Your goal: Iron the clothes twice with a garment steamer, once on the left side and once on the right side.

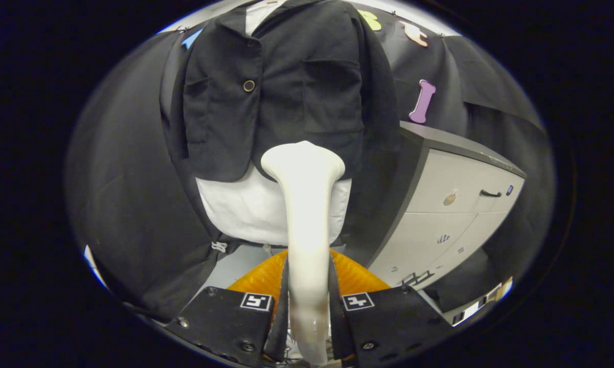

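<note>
A white garment steamer [305, 214] runs up from between my fingers, and my gripper [309, 301] is shut on its handle. Its wide head [302, 159] sits against the lower hem of a black jacket [281, 87] hanging straight ahead, at the jacket's right front panel just right of the opening. The jacket has a chest pocket on each side and a round button [249, 86]. Under it hangs a white shirt [245, 207], showing below the hem on both sides of the steamer.
A grey cabinet [455, 204] with drawers and a dark top stands close on the right of the clothes. An orange ribbed object [258, 278] lies low behind my fingers. Black cloth hangs to the left of the jacket.
</note>
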